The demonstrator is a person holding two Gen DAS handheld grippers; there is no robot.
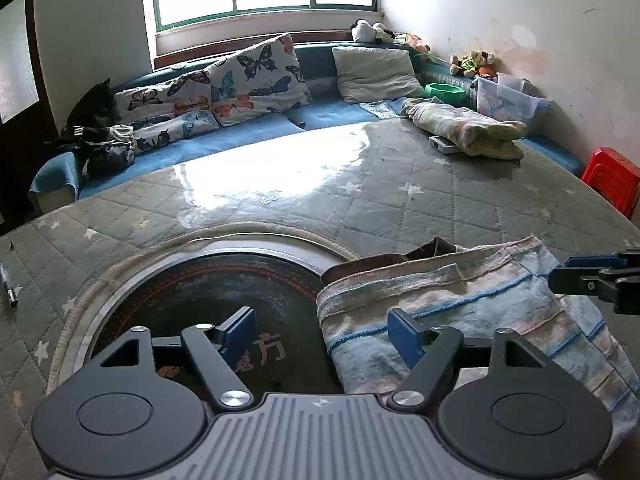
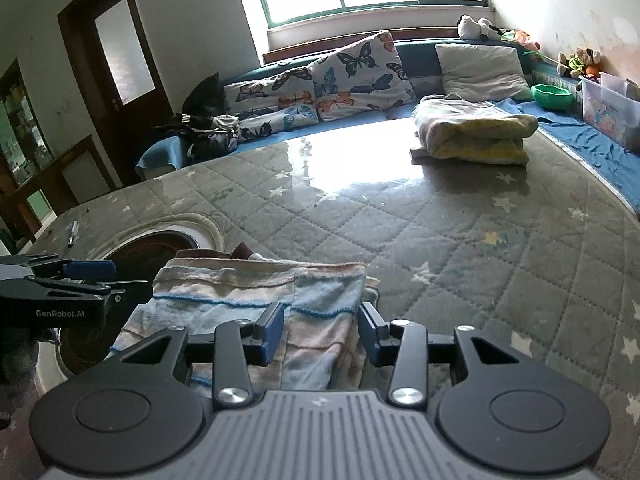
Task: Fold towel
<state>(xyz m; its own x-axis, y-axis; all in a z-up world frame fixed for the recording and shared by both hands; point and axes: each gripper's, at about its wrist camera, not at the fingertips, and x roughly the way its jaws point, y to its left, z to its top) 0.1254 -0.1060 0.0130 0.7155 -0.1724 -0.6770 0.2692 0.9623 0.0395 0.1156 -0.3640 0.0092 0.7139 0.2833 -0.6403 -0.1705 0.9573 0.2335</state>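
Note:
A striped towel (image 1: 472, 312) in pale blue, pink and white lies folded on the grey quilted table cover (image 1: 360, 208); a brown cloth edge (image 1: 424, 254) peeks out behind it. My left gripper (image 1: 322, 332) is open and straddles the towel's left edge, its right finger over the cloth and its left over the black round hob (image 1: 224, 284). In the right wrist view my right gripper (image 2: 321, 332) is open above the towel (image 2: 240, 292), with a raised fold lying between its fingers. Each gripper shows at the edge of the other's view: right gripper (image 1: 568, 272), left gripper (image 2: 120, 278).
A folded yellowish blanket (image 2: 472, 132) lies at the table's far right, over a small white device (image 1: 444, 145). A pen (image 1: 10, 284) rests at the left edge. Behind the table are a blue sofa with butterfly cushions (image 1: 256, 80), a plastic box (image 1: 508, 98) and a red stool (image 1: 612, 178).

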